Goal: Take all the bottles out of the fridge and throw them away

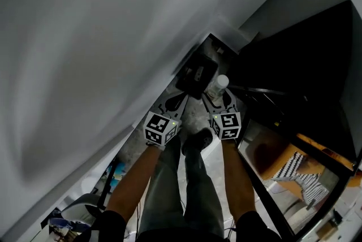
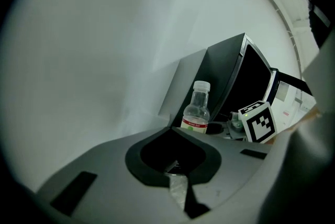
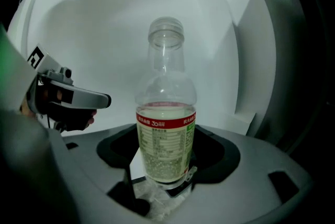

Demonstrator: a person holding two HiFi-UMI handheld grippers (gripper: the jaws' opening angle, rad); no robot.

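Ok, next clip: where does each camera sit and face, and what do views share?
Head view: on the head, steeply down; forearms, legs, left gripper, right gripper show.
Left gripper view: along its shut, empty jaws toward the wall.
Right gripper view: along its jaws, clamped on the bottle.
Shared: the bottle, in all three.

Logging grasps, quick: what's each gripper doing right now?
Left gripper: shut, nothing between its jaws.
Right gripper: shut on the bottle.
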